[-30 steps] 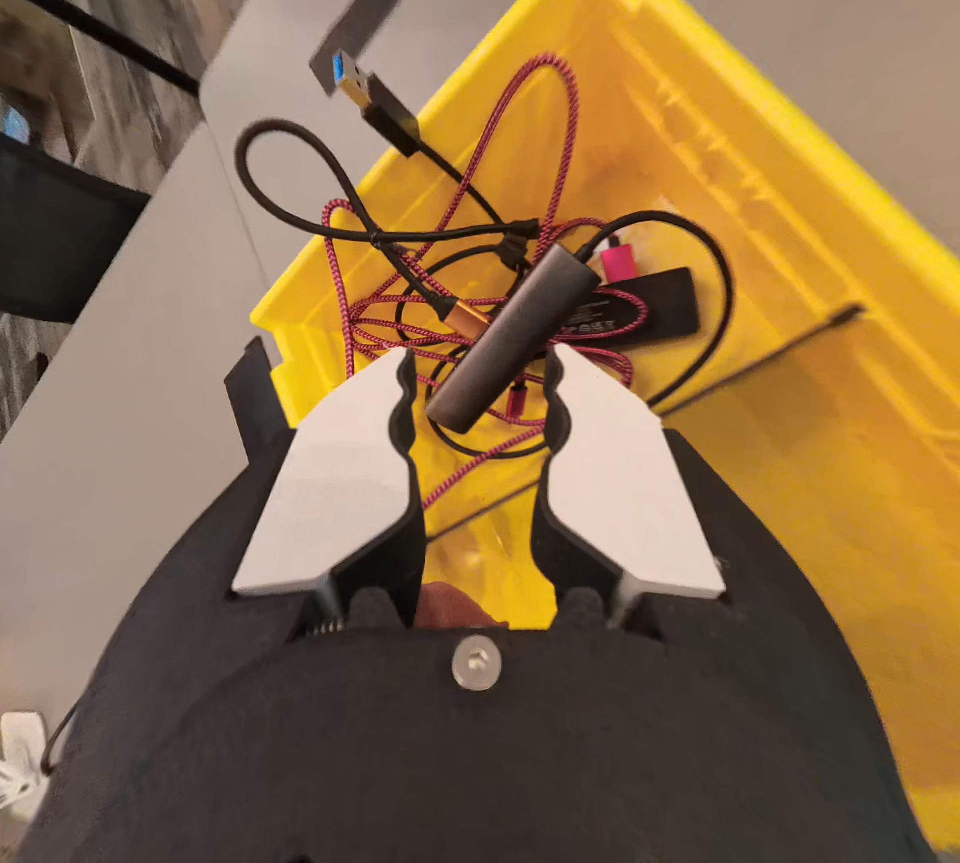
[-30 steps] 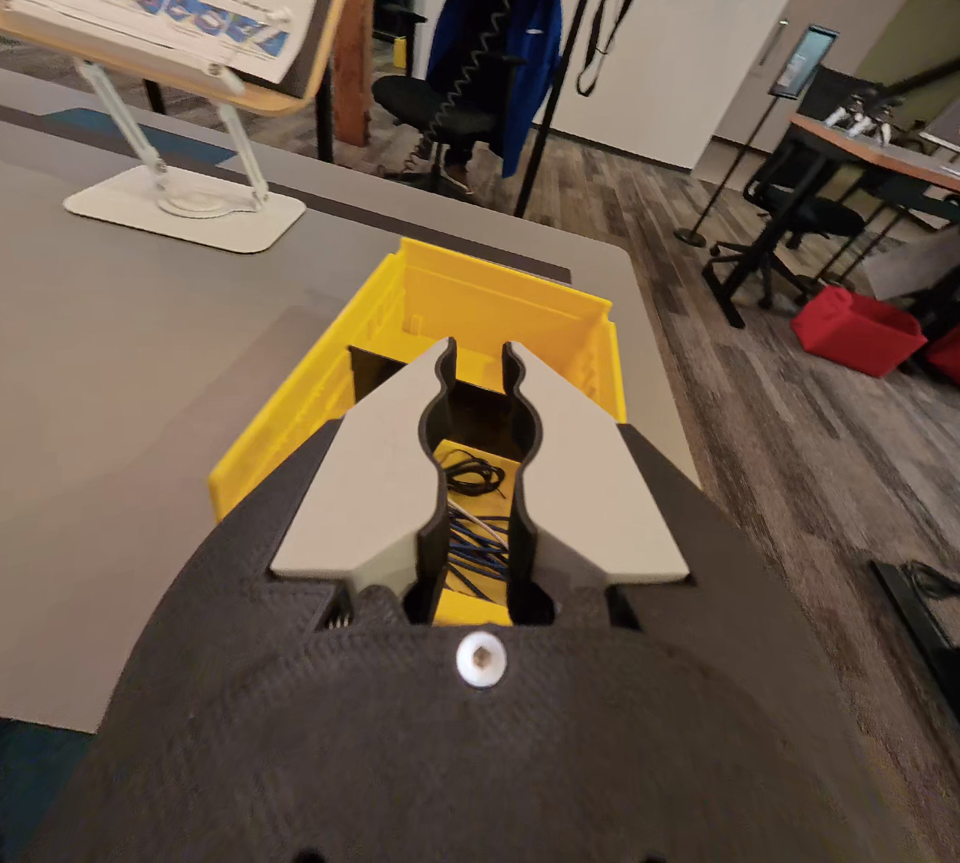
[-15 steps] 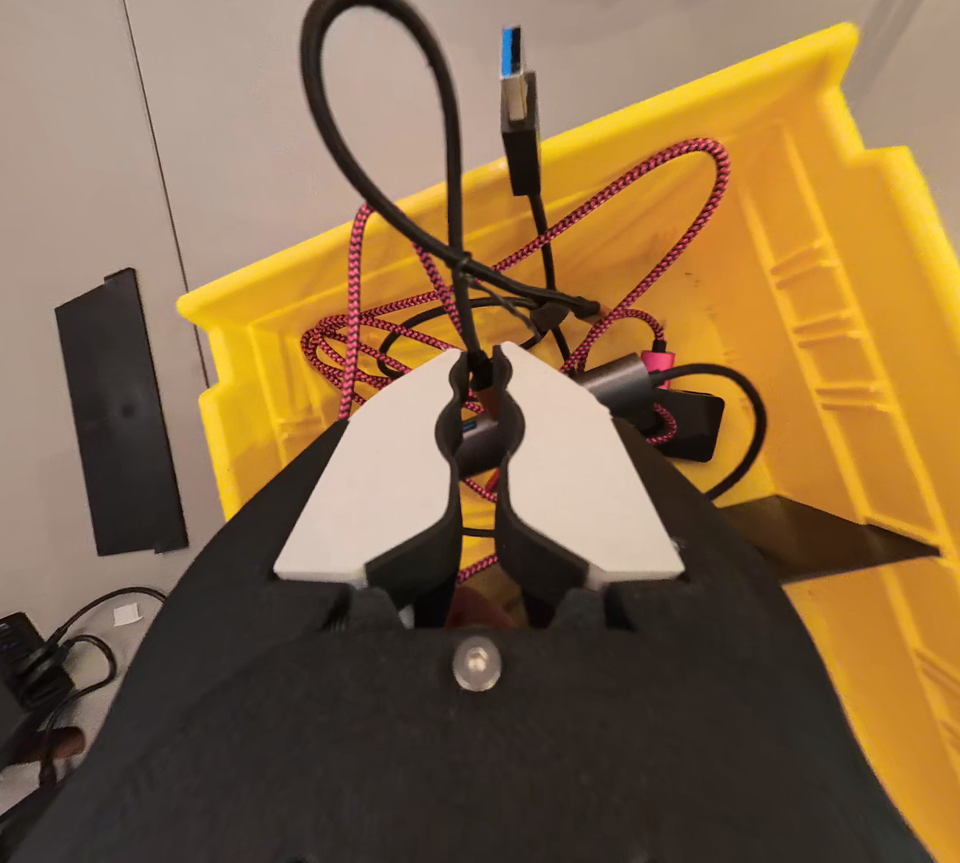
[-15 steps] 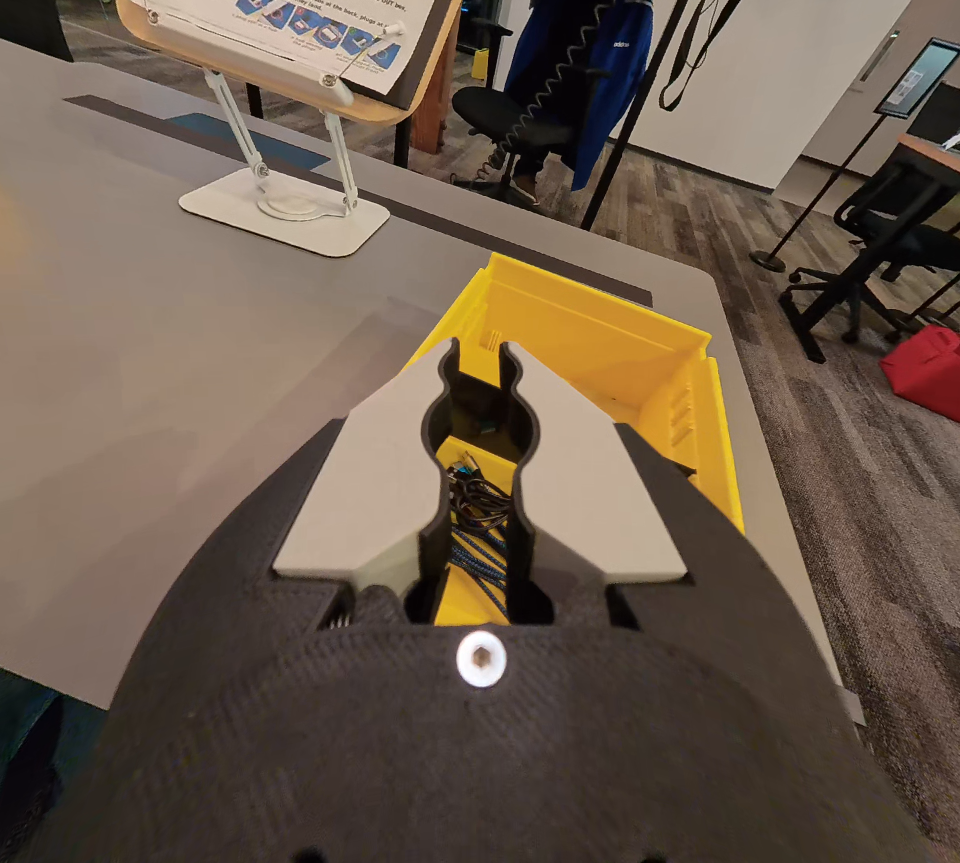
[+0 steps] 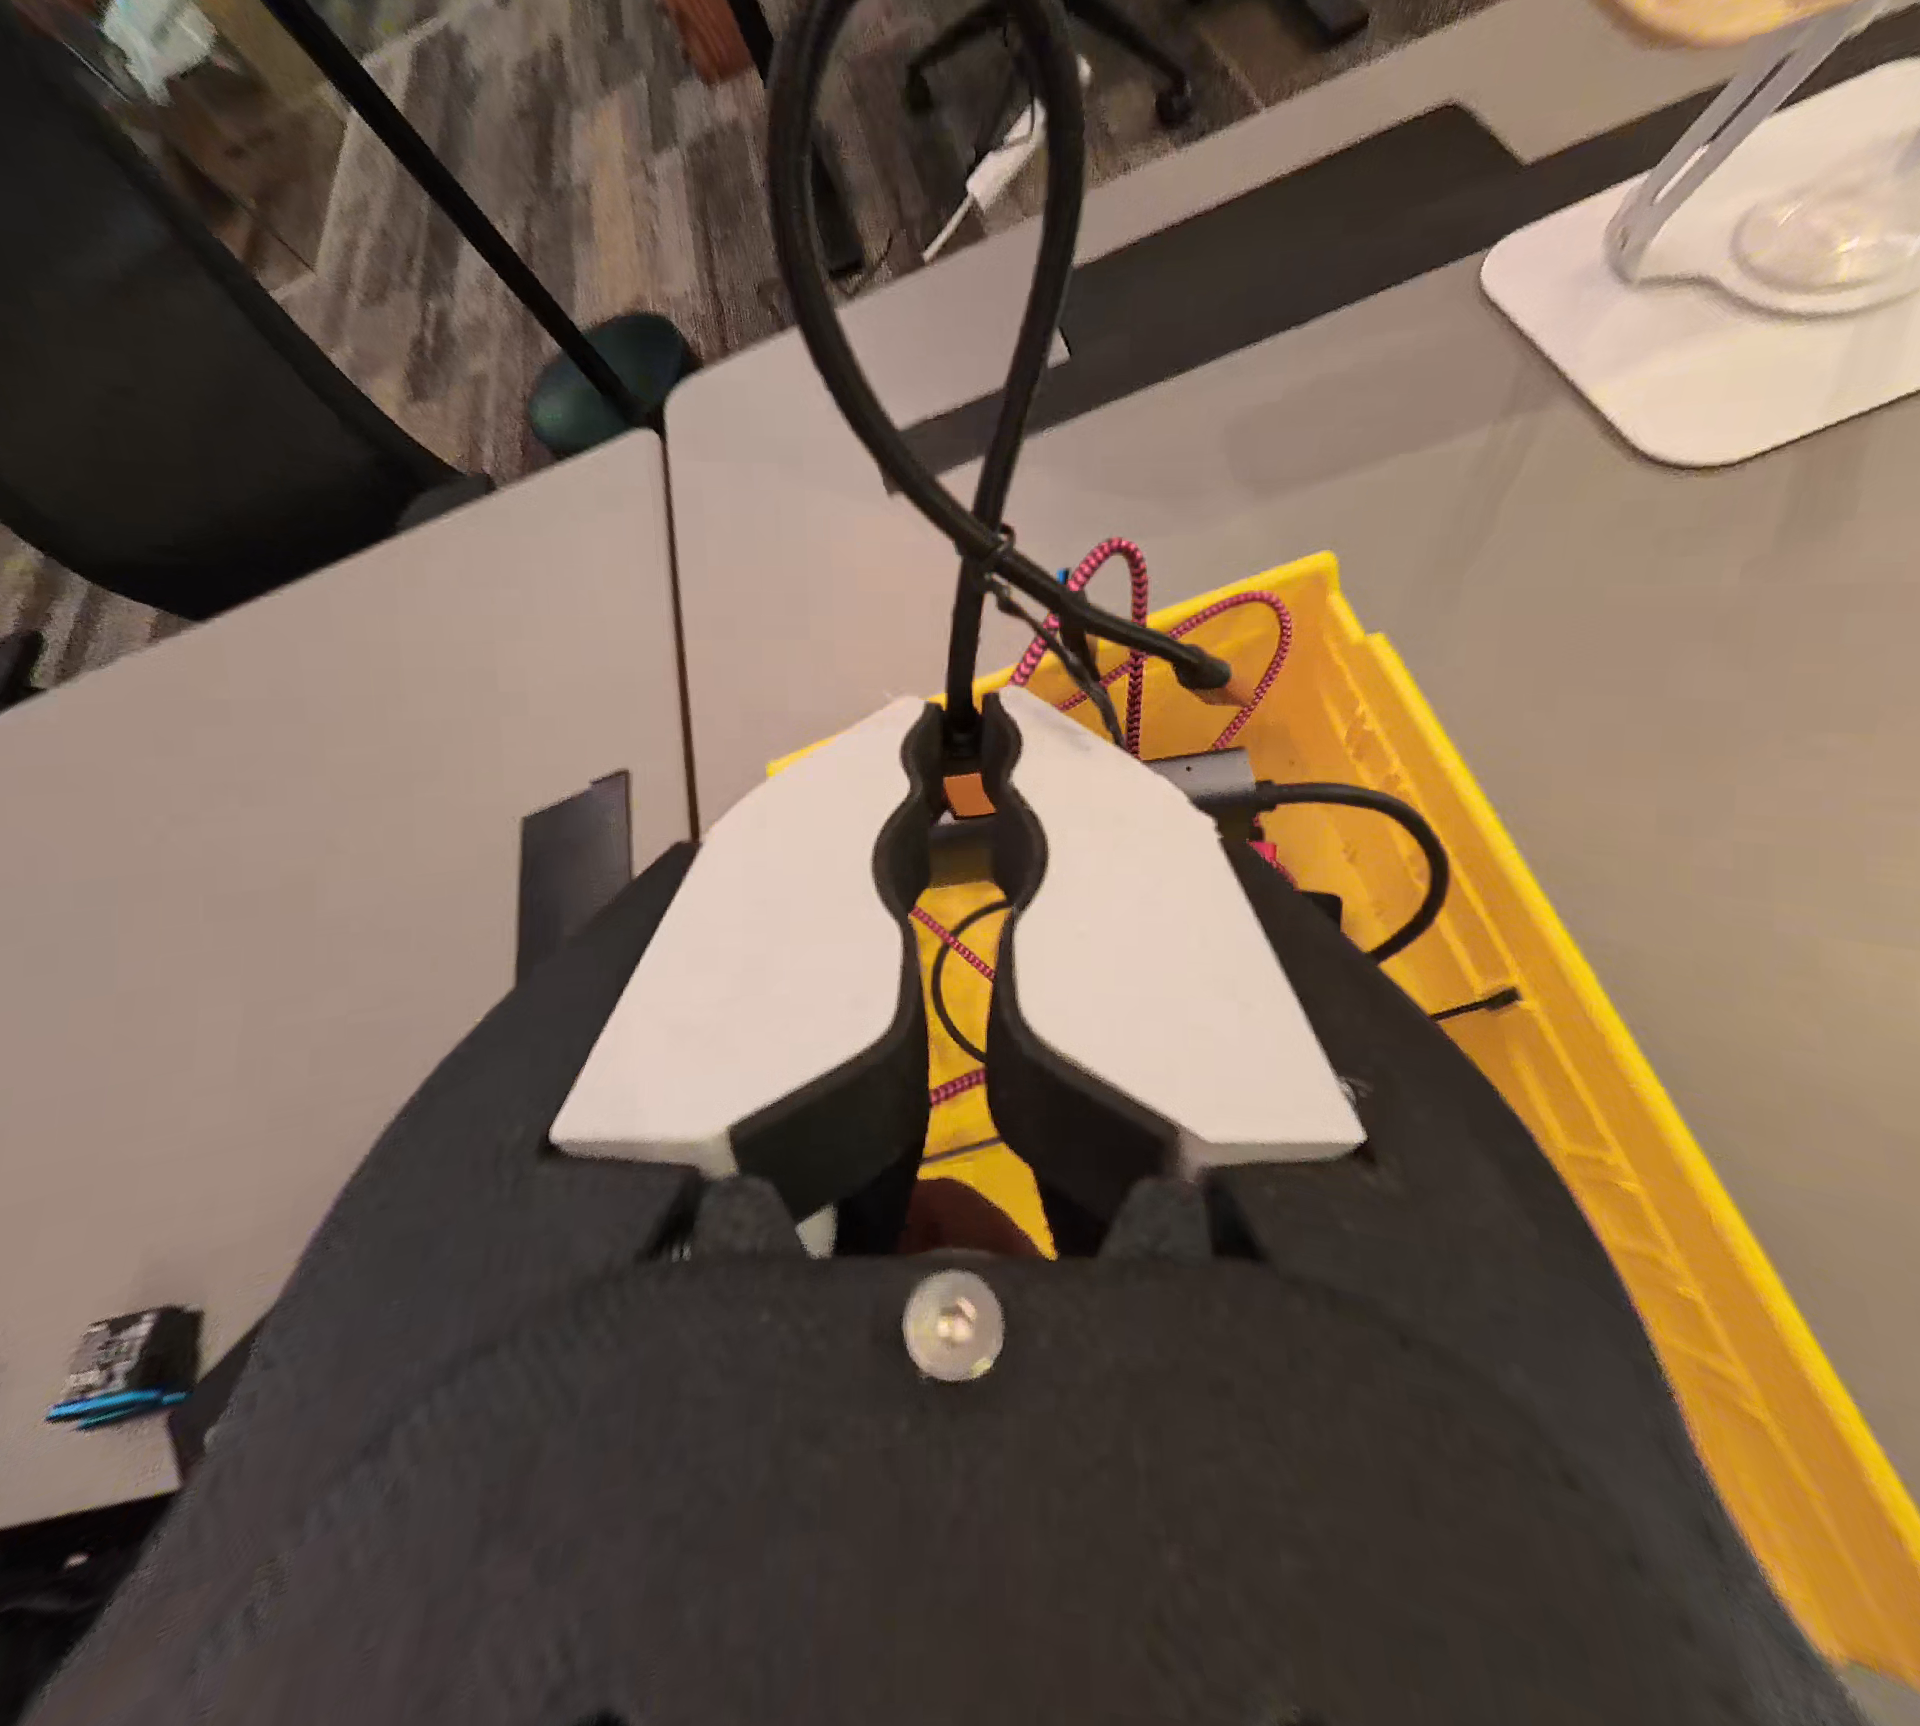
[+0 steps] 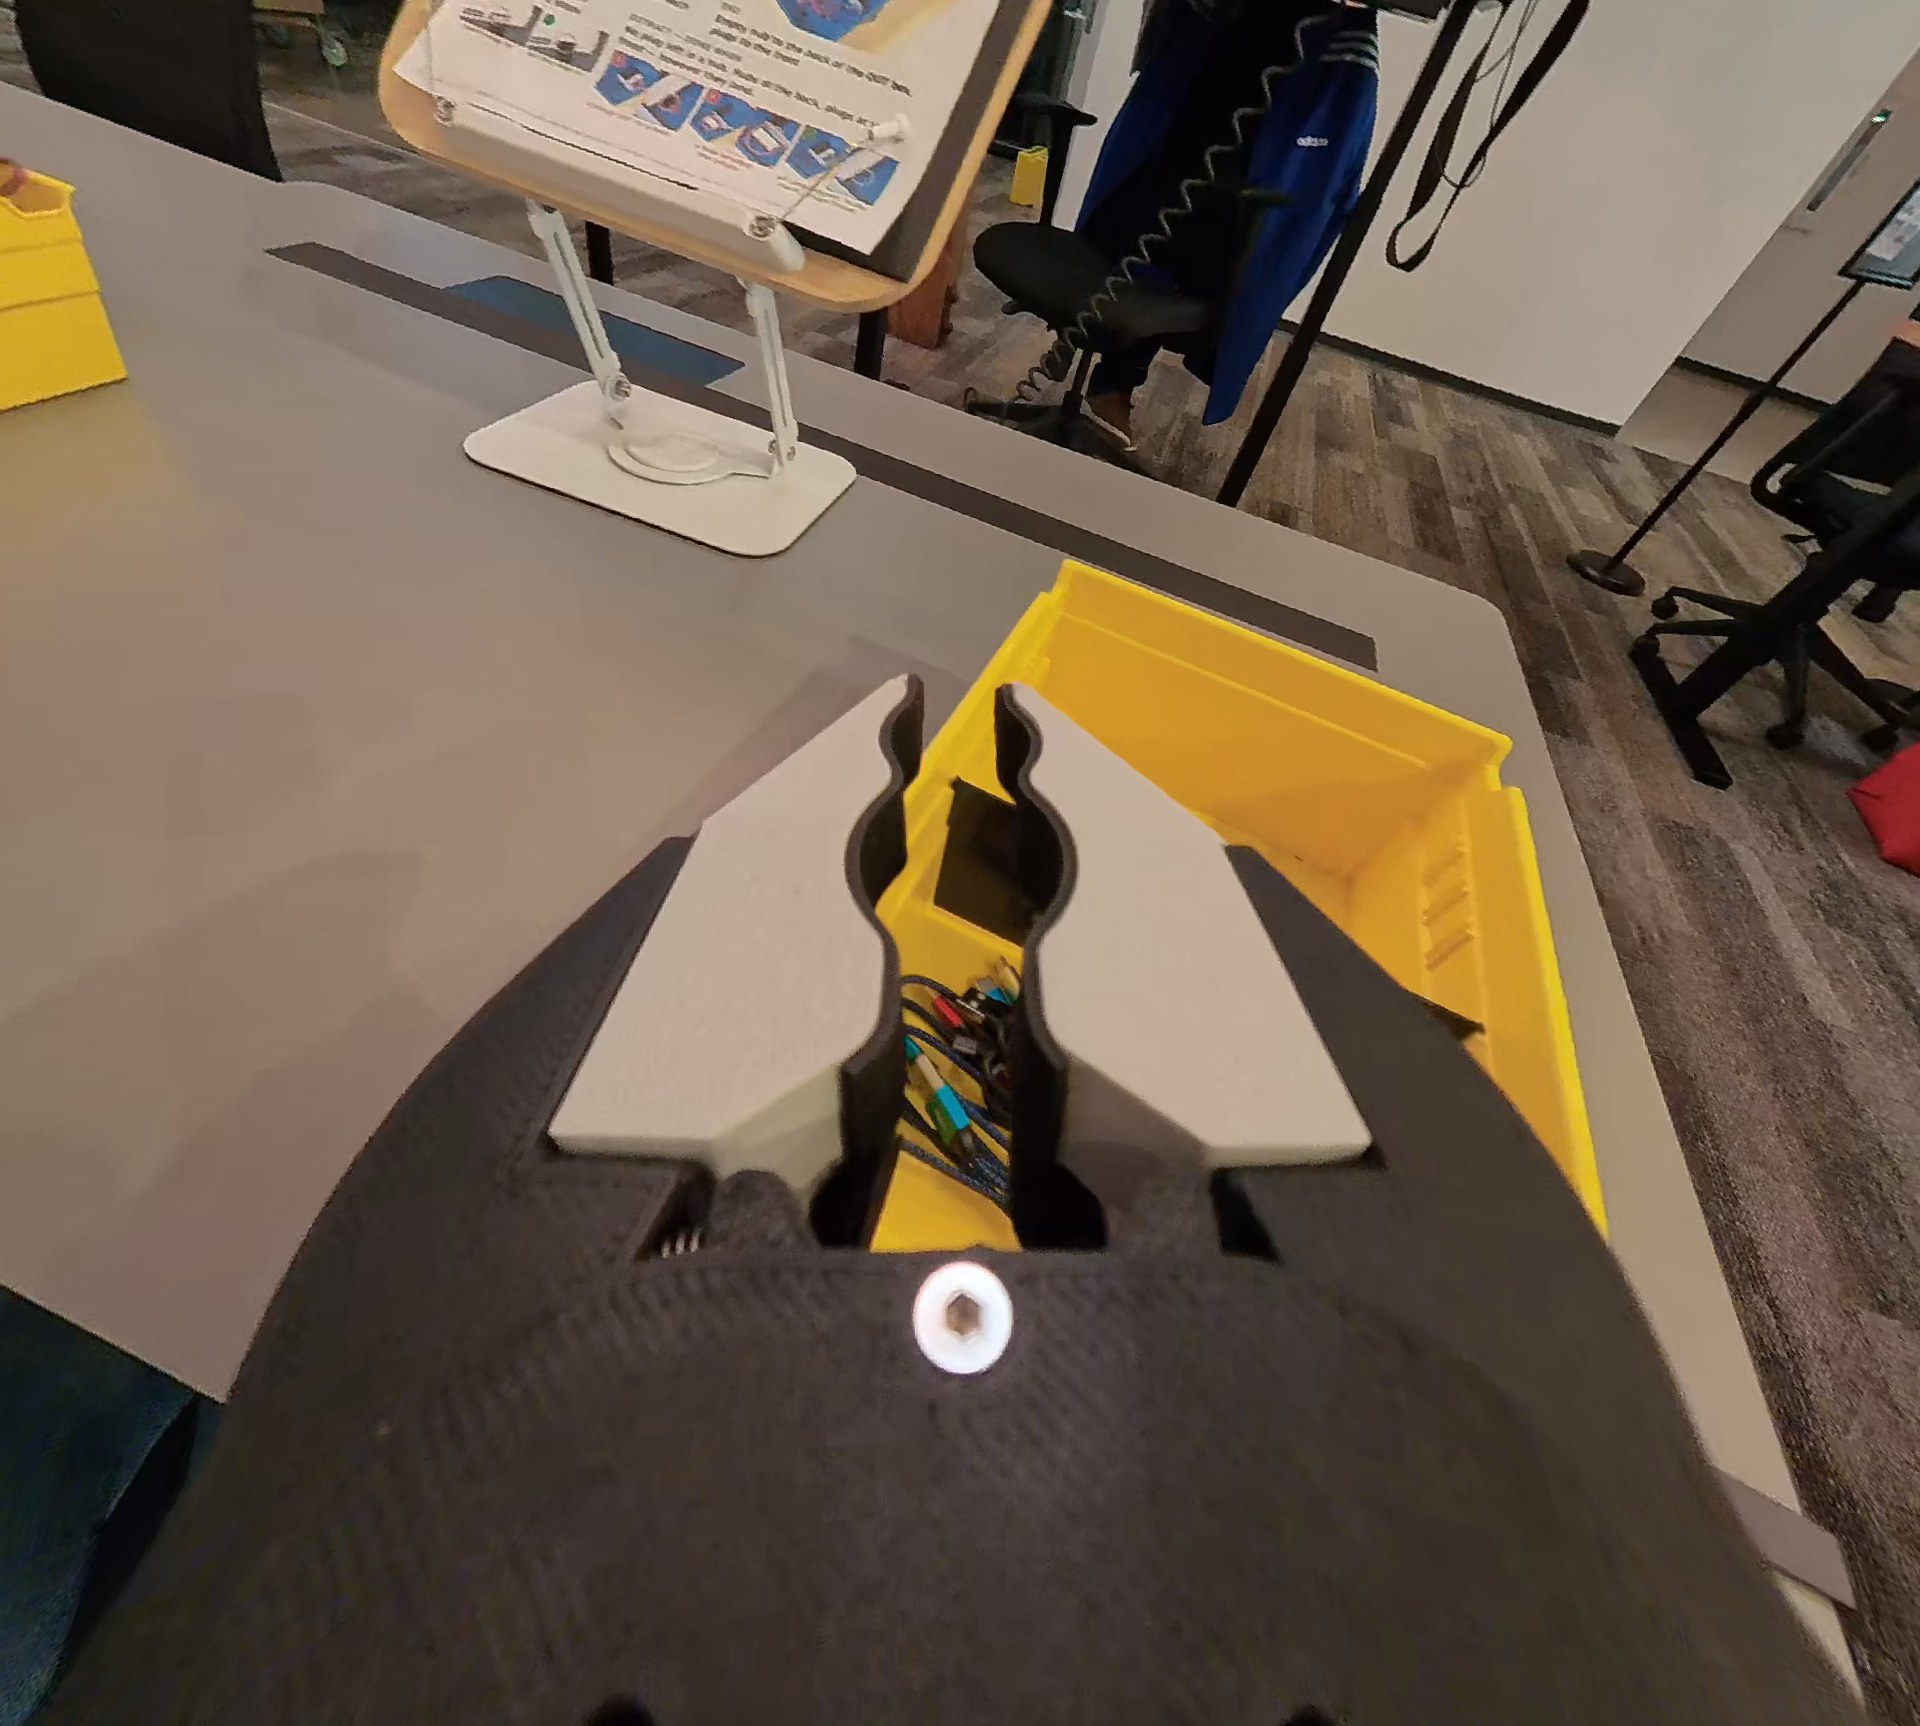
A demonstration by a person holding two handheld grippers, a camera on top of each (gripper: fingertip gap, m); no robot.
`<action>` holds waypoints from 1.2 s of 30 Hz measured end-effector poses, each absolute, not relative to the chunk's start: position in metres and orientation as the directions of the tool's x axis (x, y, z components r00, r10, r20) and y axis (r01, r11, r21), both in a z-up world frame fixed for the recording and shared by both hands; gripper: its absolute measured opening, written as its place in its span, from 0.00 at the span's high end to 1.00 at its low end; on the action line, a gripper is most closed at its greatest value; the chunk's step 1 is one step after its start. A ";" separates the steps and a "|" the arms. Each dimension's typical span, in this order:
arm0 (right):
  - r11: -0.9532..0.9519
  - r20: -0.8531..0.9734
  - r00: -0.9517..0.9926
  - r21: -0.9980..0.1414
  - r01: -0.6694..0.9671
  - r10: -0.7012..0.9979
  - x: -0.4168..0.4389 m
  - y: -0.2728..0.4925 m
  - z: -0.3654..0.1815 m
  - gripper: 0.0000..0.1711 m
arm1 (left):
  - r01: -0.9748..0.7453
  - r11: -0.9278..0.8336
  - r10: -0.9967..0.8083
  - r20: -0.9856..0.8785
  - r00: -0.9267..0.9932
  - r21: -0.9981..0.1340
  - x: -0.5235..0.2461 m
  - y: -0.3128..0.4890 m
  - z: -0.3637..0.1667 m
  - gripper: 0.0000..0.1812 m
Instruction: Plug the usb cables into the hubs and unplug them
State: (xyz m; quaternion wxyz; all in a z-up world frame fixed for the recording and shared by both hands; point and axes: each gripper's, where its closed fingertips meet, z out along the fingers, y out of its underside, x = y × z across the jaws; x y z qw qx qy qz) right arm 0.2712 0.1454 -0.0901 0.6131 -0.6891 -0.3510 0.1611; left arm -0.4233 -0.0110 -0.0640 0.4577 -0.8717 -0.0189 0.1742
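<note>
Left wrist view: tongs (image 5: 961,731) clamping black cable (image 5: 925,222).

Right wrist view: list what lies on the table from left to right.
Yellow bin corner at the left edge → white stand holding the instruction sheet → right gripper, open → yellow bin with cables inside.

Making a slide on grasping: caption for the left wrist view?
Left gripper shut on black cable at its orange plug, loop raised above the yellow bin.
</note>
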 end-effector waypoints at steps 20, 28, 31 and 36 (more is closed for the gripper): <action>0.041 0.209 0.644 -0.963 0.265 0.736 0.242 0.132 -0.079 0.94 | -0.353 -0.355 0.266 -0.455 0.850 -0.866 -0.397 -0.012 0.108 0.97; 0.037 0.203 0.640 -0.964 0.262 0.741 0.242 0.132 -0.081 0.95 | -0.405 -0.284 0.290 -0.480 0.828 -0.869 -0.387 -0.001 0.154 0.97; 0.038 0.202 0.639 -0.964 0.262 0.742 0.241 0.132 -0.080 0.95 | -0.426 -0.251 0.306 -0.488 0.817 -0.869 -0.385 0.002 0.181 0.97; 0.030 0.192 0.633 -0.966 0.258 0.750 0.237 0.130 -0.083 0.95 | -0.468 -0.200 0.331 -0.509 0.794 -0.861 -0.380 0.005 0.225 0.97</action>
